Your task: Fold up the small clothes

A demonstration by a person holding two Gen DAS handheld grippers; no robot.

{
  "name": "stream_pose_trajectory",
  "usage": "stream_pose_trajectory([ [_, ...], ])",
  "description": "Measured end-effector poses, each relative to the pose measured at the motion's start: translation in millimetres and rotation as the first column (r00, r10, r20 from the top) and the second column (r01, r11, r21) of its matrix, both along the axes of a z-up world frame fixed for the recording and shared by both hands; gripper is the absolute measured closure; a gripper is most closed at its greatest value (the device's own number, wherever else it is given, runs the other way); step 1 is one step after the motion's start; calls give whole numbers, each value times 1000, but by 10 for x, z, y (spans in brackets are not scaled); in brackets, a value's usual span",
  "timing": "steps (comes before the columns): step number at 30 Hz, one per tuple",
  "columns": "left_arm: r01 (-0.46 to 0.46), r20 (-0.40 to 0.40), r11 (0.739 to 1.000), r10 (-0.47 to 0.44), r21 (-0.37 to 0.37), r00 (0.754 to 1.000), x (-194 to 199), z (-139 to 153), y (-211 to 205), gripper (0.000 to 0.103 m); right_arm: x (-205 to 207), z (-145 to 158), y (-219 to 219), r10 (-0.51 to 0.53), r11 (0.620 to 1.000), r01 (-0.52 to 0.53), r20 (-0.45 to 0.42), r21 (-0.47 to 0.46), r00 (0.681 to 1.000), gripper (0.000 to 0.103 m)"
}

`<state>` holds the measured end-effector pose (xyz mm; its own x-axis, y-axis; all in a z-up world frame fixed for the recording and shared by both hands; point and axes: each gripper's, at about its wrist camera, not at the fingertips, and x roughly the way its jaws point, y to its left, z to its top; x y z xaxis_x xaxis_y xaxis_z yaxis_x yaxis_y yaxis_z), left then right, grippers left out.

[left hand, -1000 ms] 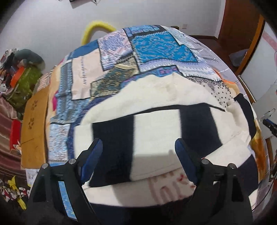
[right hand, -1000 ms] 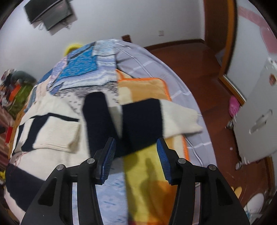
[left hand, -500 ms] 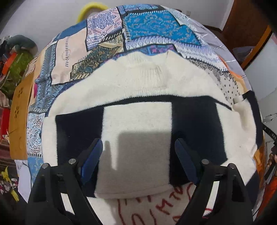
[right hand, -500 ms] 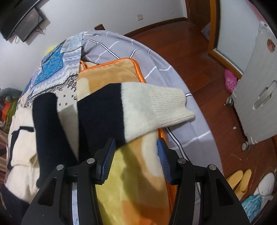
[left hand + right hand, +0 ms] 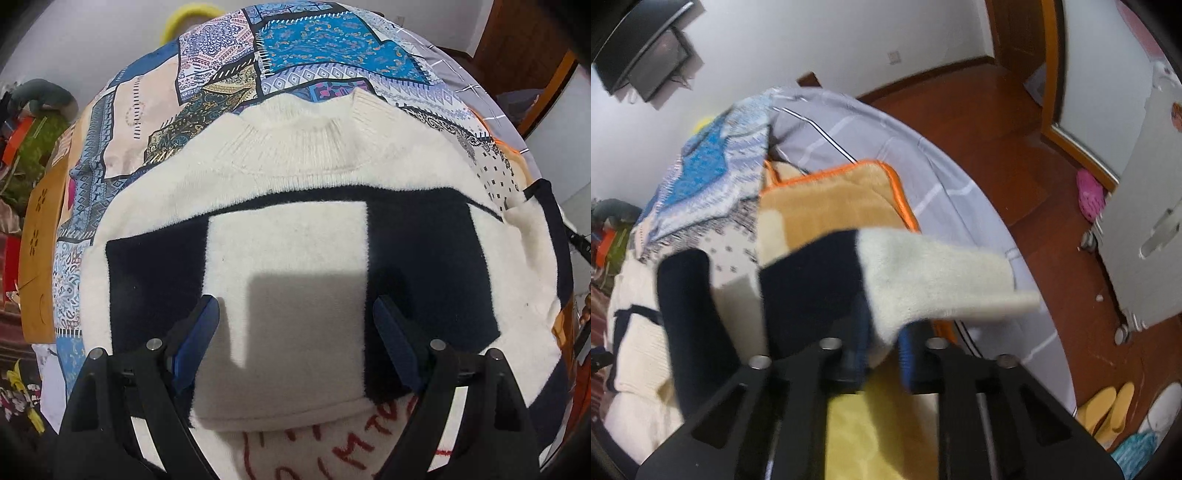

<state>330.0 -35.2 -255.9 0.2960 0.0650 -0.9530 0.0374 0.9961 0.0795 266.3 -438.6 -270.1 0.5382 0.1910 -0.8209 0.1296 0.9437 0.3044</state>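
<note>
Sleeve-folding step, I'd say: sweater (image 5: 288, 280) lies flat on the bed (image 5: 886, 133), right gripper (image 5: 882, 343) jaws clamped on its sleeve (image 5: 923, 280), left gripper (image 5: 295, 332) jaws apart above. Next, carry the sleeve across the body.

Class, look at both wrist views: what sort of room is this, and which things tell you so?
Most likely a bedroom: a bed under a patchwork quilt, slippers on the wooden floor, and a wall-mounted television.

Fuzzy knit sweater (image 5: 295, 258); glossy wooden floor (image 5: 1015, 155).
</note>
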Motion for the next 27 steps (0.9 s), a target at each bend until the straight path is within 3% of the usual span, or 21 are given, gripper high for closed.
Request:
stream_pose_trajectory([
  [5, 4, 18, 1000, -4, -5, 1000, -79, 76, 13, 18, -12, 342, 95, 47, 998, -45, 65, -31, 997, 96],
  [10, 3, 52, 1000, -2, -20, 999, -182, 232, 51, 18, -74, 873, 246, 94, 995, -86, 164, -53, 982, 96],
  [20, 5, 154, 999, 2, -44, 988, -476, 655, 230, 18, -219, 1925, 831, 213, 977, -197, 360, -83, 908, 96],
  [27, 7, 225, 998, 7, -61, 974, -736, 918, 425, 18, -273, 2284, 1457, 317, 948, -301, 422, -106, 850, 96],
])
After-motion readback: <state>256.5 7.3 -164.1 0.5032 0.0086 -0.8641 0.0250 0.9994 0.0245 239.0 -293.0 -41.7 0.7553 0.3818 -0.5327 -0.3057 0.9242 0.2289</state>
